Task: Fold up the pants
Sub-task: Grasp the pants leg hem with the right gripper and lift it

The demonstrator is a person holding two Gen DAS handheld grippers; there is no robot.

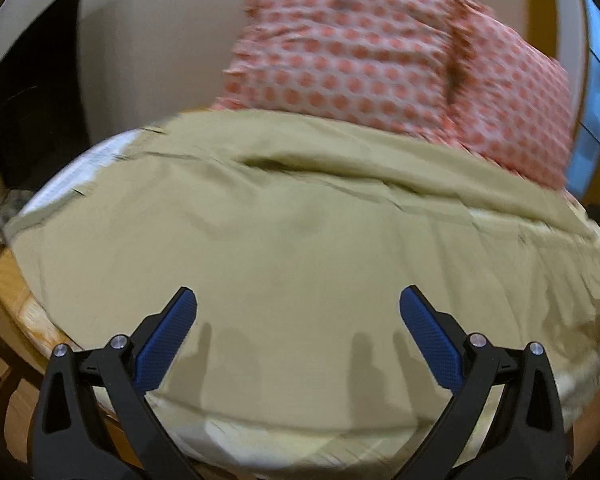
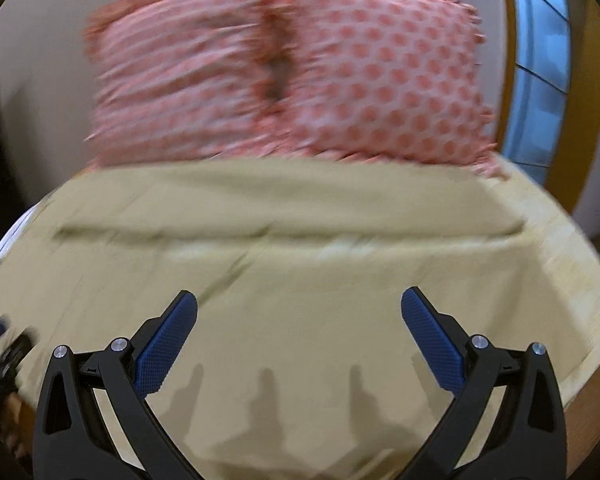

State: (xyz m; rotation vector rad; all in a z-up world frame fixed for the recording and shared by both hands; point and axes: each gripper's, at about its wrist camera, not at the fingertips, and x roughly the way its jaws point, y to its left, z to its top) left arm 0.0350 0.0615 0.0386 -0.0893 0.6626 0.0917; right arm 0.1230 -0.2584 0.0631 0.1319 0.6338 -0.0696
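Observation:
Khaki pants [image 1: 300, 220] lie spread across a bed, folded over with a fold ridge running across the far part; they also fill the right wrist view [image 2: 300, 256]. My left gripper [image 1: 298, 300] is open and empty, hovering above the near part of the pants. My right gripper [image 2: 299, 300] is open and empty, also above the near part of the cloth. The left gripper's tip [image 2: 0, 340] shows blurred at the left edge of the right wrist view. Both views are motion-blurred.
Two pink polka-dot pillows [image 1: 360, 52] [image 2: 300, 80] stand behind the pants against the wall. A light sheet [image 1: 80, 164] shows at the far left. A wooden bed frame [image 1: 12, 292] edges the left. A window [image 2: 536, 80] is at the right.

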